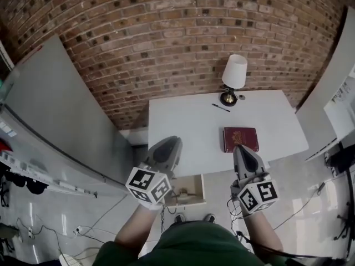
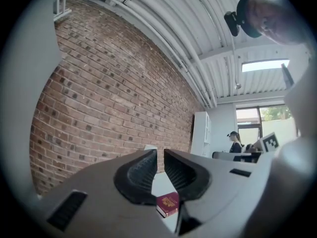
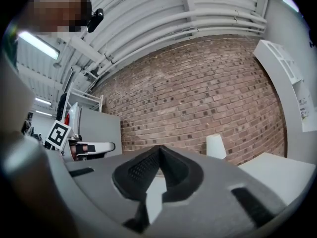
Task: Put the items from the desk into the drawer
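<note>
Currently the white worktop stands against a brick wall, with a lamp at its far edge serving as reference. A pen lies just beside the lamp base, on the person's side and slightly left. A dark red book with a gold emblem lies flat, closed, further from the lamp toward the person, near the worktop's front edge. The drawer stands open below that front edge, left of the lamp's line; its contents are too small to identify.

Left hand-held gripper is raised over the front edge, left of the book and apart from it. Its own view shows the jaws parted by a narrow gap, nothing between them. Right hand-held gripper hovers at the book's near edge; its jaw tips meet, closed on nothing. Both point level toward the wall.
</note>
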Demonstrator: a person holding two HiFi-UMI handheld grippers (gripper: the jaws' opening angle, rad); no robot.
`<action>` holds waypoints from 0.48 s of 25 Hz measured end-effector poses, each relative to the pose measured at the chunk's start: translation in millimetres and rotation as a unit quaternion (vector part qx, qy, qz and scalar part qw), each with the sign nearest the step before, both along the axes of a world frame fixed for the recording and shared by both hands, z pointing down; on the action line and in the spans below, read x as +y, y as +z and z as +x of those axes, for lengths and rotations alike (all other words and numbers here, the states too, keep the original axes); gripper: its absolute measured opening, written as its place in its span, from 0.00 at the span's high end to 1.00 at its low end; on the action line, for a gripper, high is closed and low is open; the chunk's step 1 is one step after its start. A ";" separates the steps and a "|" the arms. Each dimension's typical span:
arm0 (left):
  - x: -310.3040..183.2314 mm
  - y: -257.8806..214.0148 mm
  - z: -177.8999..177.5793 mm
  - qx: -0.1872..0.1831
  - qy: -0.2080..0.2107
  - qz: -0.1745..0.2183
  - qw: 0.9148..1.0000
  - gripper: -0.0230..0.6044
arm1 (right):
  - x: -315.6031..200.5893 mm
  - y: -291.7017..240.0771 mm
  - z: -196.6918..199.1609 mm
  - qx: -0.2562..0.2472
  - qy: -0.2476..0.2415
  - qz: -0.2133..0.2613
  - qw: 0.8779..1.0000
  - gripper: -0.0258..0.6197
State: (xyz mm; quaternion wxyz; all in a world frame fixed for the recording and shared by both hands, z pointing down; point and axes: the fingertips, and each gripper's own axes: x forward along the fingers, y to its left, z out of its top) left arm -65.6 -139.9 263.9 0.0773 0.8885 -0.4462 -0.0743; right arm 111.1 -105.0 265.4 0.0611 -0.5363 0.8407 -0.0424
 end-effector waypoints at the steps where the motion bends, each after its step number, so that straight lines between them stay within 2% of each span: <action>1: 0.4 -4.8 -0.9 -0.004 -0.003 0.007 1.000 0.90 | -0.9 -2.9 0.5 0.006 0.003 0.007 1.000 0.96; 5: 1.7 -13.8 -2.4 -0.011 -0.007 0.018 1.000 0.90 | 1.8 -19.6 -3.4 0.014 -0.001 0.034 0.999 0.96; 12: 8.2 -36.1 8.5 -0.009 -0.004 0.045 0.999 0.90 | 3.5 -43.0 3.4 -0.006 -0.012 0.067 0.998 0.96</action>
